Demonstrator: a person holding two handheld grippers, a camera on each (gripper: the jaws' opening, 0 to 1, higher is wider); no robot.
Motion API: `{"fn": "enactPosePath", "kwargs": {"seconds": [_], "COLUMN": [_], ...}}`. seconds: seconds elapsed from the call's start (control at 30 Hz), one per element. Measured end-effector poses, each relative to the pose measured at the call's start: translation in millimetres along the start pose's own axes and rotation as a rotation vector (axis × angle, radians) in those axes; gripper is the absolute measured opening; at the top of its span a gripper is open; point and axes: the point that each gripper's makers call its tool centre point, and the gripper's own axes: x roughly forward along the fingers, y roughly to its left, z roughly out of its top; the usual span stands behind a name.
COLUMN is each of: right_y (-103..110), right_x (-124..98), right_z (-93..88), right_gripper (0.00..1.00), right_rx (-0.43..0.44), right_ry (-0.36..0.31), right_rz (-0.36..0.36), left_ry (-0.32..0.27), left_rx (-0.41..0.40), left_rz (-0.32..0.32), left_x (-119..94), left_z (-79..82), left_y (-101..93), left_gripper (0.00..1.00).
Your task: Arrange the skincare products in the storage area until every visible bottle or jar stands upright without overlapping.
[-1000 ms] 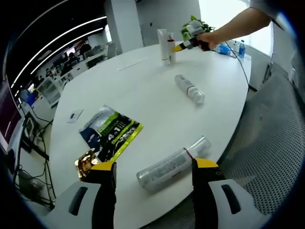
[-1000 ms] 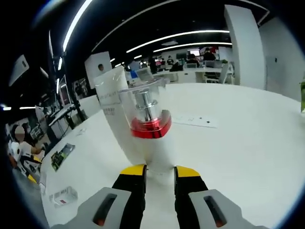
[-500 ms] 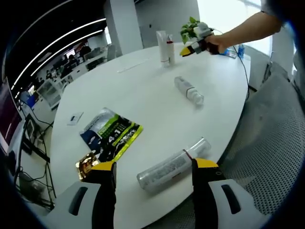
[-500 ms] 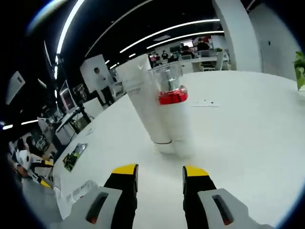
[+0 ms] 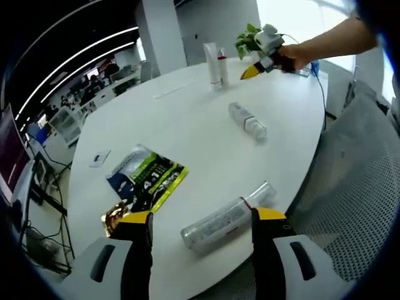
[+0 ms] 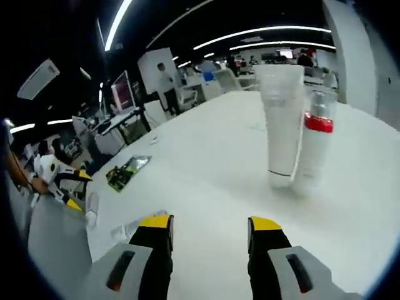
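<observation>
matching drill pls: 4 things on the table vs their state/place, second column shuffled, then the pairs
Things:
1. white tube
2. red-banded bottle
3. clear bottle between the left gripper jaws
4. green-and-black packet

States/places:
A. lying flat on the table, left of the left gripper's jaws
B. upright, touching the red-banded bottle's side
C. lying on its side near the table edge
D. upright, with a clear cap

Pairs: 1-B, 2-D, 3-C, 4-A

Left gripper [image 5: 201, 228] low at the near edge of the table [image 5: 187, 119], jaws apart. Right gripper [image 6: 209, 228] over the table's far side, jaws apart, nothing between; person's hand [image 5: 294, 57] holding it.
</observation>
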Motion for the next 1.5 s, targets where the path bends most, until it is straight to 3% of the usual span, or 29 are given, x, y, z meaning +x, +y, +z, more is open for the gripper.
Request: {"fn": "enactPosePath", "kwargs": {"seconds": [0.2, 0.33, 0.57, 0.77, 1.07, 1.2, 1.27, 1.5], "right_y": [49.9, 64.2, 81.4, 87.4, 91.4, 90.2, 90.1, 90.6], "right_x": [20.7, 29.5, 47.4, 53.7, 51.8, 53.5, 48.6, 45.3], "right_z": [-10.3, -20.1, -28.5, -52.1, -77.9, -83.4, -87.9, -89.9], "right_gripper": [0.59, 0.6, 0.58, 0.58, 0.49, 0.46, 0.41, 0.31], "right_rx": [-0.397, -0.663, -0.97, -1.326, -1.52, -1.541, -1.556, -1.555], "right_ry": [0.207, 0.359, 0.491, 0.675, 0.808, 0.831, 0.866, 0.87], "right_rz": [0.165, 0.227, 0.317, 0.42, 0.546, 0.55, 0.592, 0.599], "left_ry": [-0.013, -0.025, -0.027, -0.036, -0.039, -0.043, -0.047, -0.07], "left_rx": [-0.001, 0.003, 0.003, 0.001, 0.005, 0.004, 0.004, 0.026], "left_rz": [0.012, 0.015, 0.022, 0.035, 0.037, 0.039, 0.038, 0.037], "left_x": [-1.4, -2.2, -2.6, -4.3, -4.9, -5.1, -5.6, -8.8], "left_z": [2.0, 4.2, 4.2, 5.6, 6.5, 7.1, 7.8, 12.5], "left_y": [2.9, 3.5, 5.0, 7.2, 7.5, 7.8, 7.5, 6.3], "left_gripper": [0.59, 0.59, 0.58, 0.58, 0.58, 0.57, 0.58, 0.56]}}
